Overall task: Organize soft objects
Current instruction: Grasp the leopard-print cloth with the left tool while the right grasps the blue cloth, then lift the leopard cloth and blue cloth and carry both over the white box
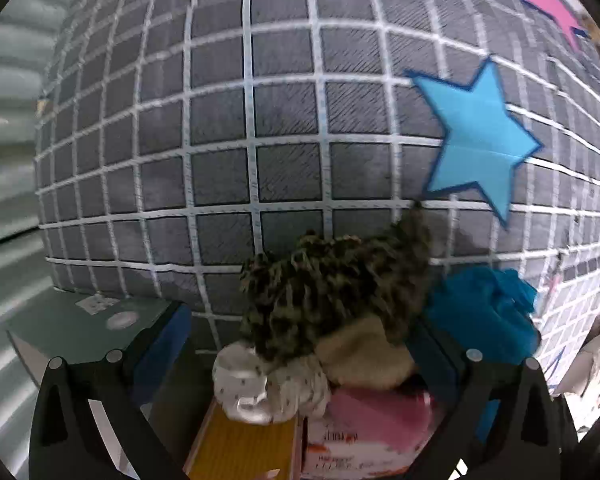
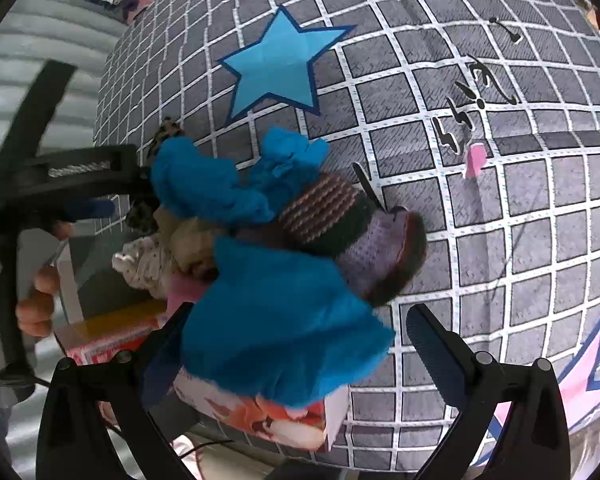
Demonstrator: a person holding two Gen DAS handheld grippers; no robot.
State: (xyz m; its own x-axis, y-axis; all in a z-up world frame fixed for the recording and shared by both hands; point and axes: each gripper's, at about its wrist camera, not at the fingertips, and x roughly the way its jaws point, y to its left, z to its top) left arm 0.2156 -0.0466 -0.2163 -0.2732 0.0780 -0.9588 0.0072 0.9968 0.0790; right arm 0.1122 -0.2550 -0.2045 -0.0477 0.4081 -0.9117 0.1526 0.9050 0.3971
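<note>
Soft things are heaped in one pile at the near edge of the grey checked bedcover (image 1: 228,128), and the left wrist view looks straight at them. On top sits a leopard-print fuzzy piece (image 1: 332,288), with a beige piece (image 1: 364,356) under it and a white dotted cloth (image 1: 268,388) bunched at its left. Blue fabric (image 1: 484,312) lies on the right of the pile. Underneath are a pink box (image 1: 364,432) and a yellow box (image 1: 240,448). The left gripper (image 1: 296,360) stands wide open, its fingers either side of the heap, gripping nothing. A blue star (image 1: 480,140) is printed on the cover, far right.

Over to the right wrist view. The right gripper (image 2: 292,344) is also spread open, and a blue cloth (image 2: 284,332) drapes between its fingers, over the printed box (image 2: 268,420); whether it touches the pads I cannot tell. Just beyond lie a striped knitted piece (image 2: 332,212) and more blue fabric (image 2: 220,184). On the left, a hand (image 2: 36,300) holds the other gripper's handle.
</note>
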